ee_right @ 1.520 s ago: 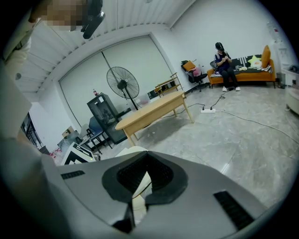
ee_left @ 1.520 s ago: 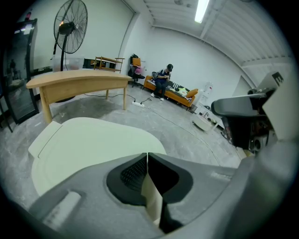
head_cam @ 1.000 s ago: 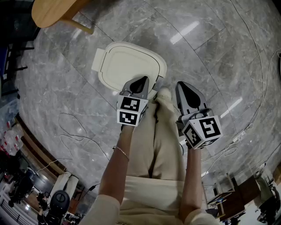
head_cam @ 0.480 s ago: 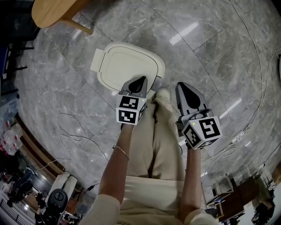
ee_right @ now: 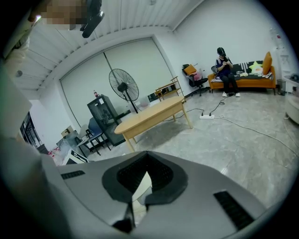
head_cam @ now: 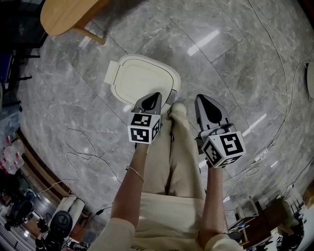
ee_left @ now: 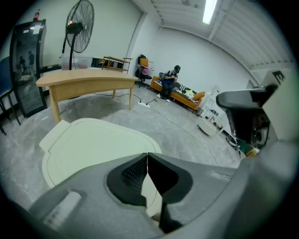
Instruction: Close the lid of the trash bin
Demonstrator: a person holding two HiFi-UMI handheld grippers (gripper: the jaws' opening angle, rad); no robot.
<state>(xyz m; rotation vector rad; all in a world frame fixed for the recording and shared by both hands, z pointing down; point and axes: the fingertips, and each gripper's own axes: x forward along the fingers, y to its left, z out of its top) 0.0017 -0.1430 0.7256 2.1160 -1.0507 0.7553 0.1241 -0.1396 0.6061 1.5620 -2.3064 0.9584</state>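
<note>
The cream trash bin (head_cam: 111, 73) stands on the marble floor (head_cam: 235, 59) in the upper middle of the head view, its lid (head_cam: 143, 79) lying flat and closed. The left gripper (head_cam: 155, 95), pinched together and empty, hangs over the bin's near edge. The right gripper (head_cam: 203, 99), likewise closed on nothing, is at centre right.

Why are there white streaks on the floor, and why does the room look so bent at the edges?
Head view: the streaks are glare on the glossy stone floor, likely reflected ceiling lights. Left gripper view: one such strip light shows overhead; the wide-angle lens curves the wooden table and darkens corners. Right gripper view: same bending.
</note>
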